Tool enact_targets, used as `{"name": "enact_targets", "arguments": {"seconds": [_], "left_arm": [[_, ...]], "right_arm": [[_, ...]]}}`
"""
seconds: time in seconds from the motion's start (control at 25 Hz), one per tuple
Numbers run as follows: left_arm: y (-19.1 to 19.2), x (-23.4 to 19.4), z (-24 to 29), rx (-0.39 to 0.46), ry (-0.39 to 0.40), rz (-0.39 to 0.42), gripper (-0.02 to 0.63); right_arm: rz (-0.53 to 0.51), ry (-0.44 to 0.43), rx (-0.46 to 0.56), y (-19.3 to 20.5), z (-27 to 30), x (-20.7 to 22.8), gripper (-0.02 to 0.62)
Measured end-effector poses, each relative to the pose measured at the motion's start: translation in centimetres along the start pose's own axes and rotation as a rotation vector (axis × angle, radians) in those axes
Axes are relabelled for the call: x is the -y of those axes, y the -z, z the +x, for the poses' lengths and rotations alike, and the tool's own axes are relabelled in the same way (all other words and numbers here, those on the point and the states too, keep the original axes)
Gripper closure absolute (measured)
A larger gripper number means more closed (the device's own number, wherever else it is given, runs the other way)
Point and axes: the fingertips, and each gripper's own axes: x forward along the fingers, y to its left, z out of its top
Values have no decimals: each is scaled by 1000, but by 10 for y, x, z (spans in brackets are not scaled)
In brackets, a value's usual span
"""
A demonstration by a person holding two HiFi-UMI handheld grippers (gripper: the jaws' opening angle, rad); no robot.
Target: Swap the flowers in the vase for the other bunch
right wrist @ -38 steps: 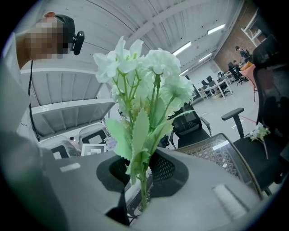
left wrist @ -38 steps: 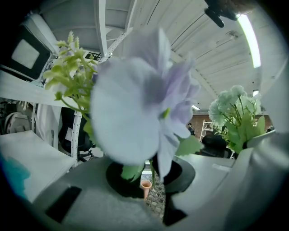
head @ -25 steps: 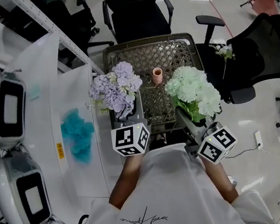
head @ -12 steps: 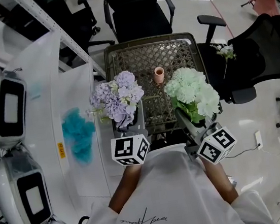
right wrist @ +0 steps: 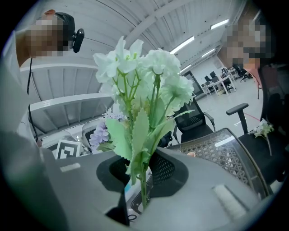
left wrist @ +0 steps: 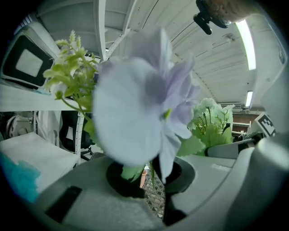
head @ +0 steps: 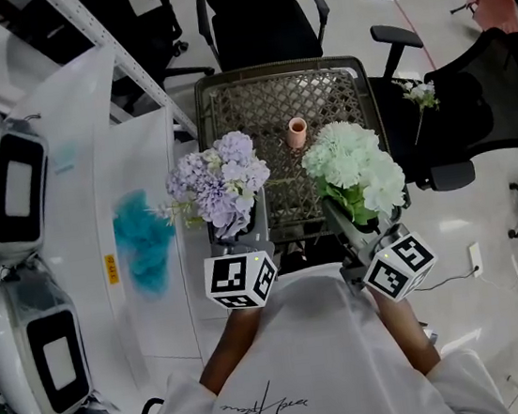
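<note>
A small pink vase [head: 298, 134] stands empty on the woven wicker table [head: 245, 99]; it also shows as the vase [left wrist: 142, 177] between the left jaws and the vase [right wrist: 191, 154] in the right gripper view. My left gripper [head: 241, 228] is shut on the stems of a purple bunch [head: 220, 180], held upright over the table's near left edge. In the left gripper view this purple bunch [left wrist: 140, 103] fills the frame above my left gripper [left wrist: 151, 179]. My right gripper [head: 344, 217] is shut on a white-green bunch [head: 356, 168], right of the vase. Its stem runs between the right gripper [right wrist: 140, 182] jaws below the white-green bunch [right wrist: 144, 76].
A white table [head: 141, 169] at the left carries a teal fluffy thing [head: 143, 245]. White machines [head: 7, 197] stand further left. Black office chairs [head: 258, 17] ring the wicker table; the right chair [head: 474, 116] bears a small flower sprig [head: 419, 95].
My left gripper has drawn back a little toward the person with the purple bunch. The right gripper and its white-green bunch have stayed put.
</note>
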Motion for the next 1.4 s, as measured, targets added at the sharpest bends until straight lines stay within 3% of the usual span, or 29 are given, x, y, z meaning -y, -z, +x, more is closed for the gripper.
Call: {"name": "enact_targets", "arguments": {"seconds": [0.48,1.4], "left_arm": [[4,14,5,-16,63,-9,566],[1,11,11,-11,42,16,565]], "right_arm": [[-9,9,5,-3,-5,2,518],[-35,16,22,-22,2,17,518]]}}
